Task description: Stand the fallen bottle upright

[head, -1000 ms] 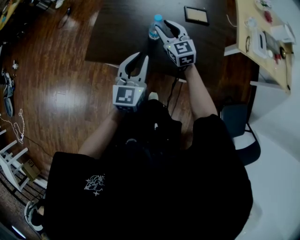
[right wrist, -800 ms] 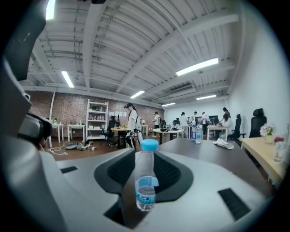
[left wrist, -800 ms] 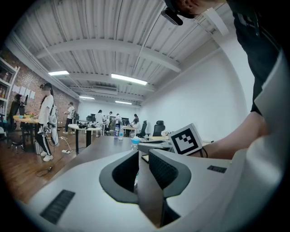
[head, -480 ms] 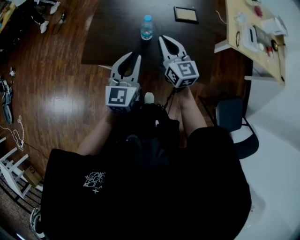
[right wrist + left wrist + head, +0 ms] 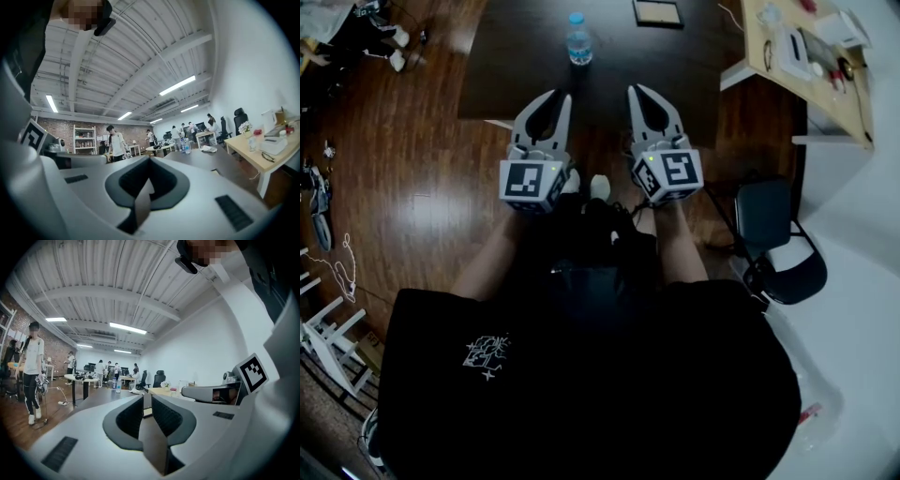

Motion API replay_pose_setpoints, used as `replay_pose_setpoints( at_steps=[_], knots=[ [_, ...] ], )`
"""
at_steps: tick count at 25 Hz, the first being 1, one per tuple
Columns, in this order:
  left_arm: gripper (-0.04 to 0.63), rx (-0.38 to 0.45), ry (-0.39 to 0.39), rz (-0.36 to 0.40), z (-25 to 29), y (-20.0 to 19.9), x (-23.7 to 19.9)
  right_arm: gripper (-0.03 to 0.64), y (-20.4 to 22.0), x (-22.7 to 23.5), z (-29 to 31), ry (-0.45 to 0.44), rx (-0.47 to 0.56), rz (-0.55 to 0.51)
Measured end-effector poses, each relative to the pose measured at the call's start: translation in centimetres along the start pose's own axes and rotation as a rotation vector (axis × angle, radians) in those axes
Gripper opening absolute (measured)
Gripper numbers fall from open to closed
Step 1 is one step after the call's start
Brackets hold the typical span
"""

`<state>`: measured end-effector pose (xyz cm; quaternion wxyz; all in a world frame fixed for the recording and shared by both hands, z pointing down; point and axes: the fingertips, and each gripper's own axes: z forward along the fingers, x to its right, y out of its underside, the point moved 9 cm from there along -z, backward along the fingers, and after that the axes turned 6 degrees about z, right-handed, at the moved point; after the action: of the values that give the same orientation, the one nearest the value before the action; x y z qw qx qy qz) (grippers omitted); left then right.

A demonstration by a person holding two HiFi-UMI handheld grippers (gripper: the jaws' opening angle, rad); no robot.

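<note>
A clear water bottle (image 5: 577, 39) with a blue cap stands upright on the dark table (image 5: 675, 66), untouched. It also shows small and far off as the bottle (image 5: 116, 384) and the bottle (image 5: 186, 147) in the gripper views. My right gripper (image 5: 636, 90) is shut with nothing between its pads, held level well short of the bottle; its pads (image 5: 150, 161) meet. My left gripper (image 5: 556, 96) hangs beside it, level, its jaws a narrow slit apart (image 5: 146, 399) and empty.
A small framed picture (image 5: 656, 12) lies on the dark table behind the bottle. A light wooden desk (image 5: 787, 56) with clutter stands at the right, an office chair (image 5: 773, 234) near my right side. Cables and stools lie on the floor at left. A person (image 5: 33, 366) stands far left.
My right gripper has let go of the bottle, shut, and drawn back toward me. The bottle now stands alone on the table. My left gripper rose slightly.
</note>
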<state>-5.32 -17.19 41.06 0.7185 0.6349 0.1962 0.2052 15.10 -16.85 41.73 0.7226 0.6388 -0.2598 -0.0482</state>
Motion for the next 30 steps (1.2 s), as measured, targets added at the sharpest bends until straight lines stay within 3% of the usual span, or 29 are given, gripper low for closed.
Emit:
replay_pose_setpoints(
  at_steps=[7,12,25,30],
  knots=[
    [0.009,0.012,0.008,0.004,-2.7,-0.6,1.4,0.008,-0.7,-1.6,-3.4,0.04,0.028,-0.032],
    [-0.003,0.043,0.038,0.006,-6.2,-1.0,2.0,0.008,-0.4,-5.4,-6.0,0.054,0.047,-0.063],
    [-0.009,0.108,0.114,-0.013,-23.7,1.2,2.7,0.008,4.2,-19.9,-18.0,0.153,0.075,-0.045],
    [-0.009,0.109,0.148,-0.017,-27.6,1.1,4.3,0.006,4.5,-23.3,-21.9,0.162,0.096,-0.045]
  ],
)
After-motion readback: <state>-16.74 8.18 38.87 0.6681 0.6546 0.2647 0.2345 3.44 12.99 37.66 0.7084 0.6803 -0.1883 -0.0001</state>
